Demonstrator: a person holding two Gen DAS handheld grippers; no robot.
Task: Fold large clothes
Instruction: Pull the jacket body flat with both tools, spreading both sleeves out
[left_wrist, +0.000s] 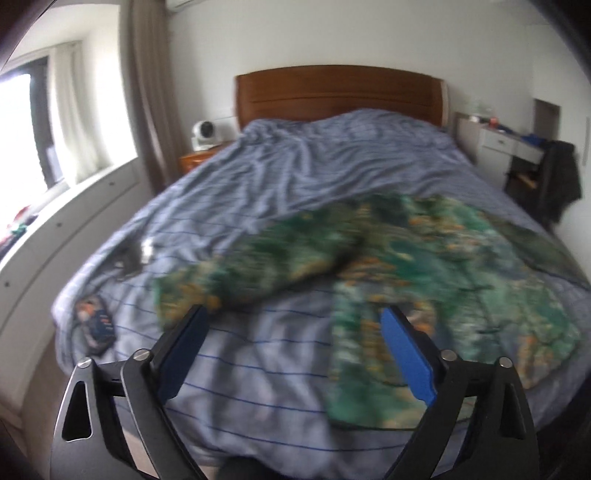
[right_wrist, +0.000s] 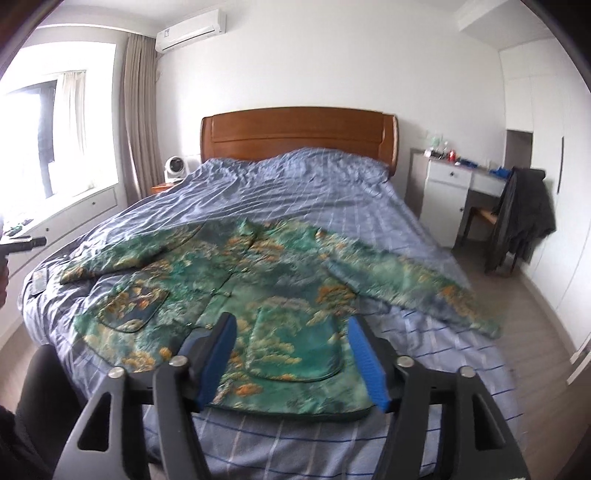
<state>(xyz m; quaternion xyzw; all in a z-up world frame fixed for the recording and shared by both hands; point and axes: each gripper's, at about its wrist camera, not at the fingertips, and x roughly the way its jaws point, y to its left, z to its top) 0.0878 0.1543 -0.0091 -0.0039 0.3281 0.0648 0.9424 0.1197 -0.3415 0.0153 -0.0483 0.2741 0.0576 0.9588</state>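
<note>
Green jacket (right_wrist: 258, 288) lies flat beyond both grippers' parted fingers (right_wrist: 218, 354).

Wide bed (right_wrist: 332, 206) with a brown wooden headboard (right_wrist: 299, 129), covered by a wrinkled blue-grey striped sheet (right_wrist: 280, 192). A green satin jacket with an orange and white landscape print (right_wrist: 236, 291) lies flat, front up, on the near half, sleeves spread to both sides, the right sleeve reaching the bed's edge. Small dark flat packet (right_wrist: 38, 280) lies near the left edge. Blurred dark and white item (left_wrist: 138, 254) beyond it.
</note>
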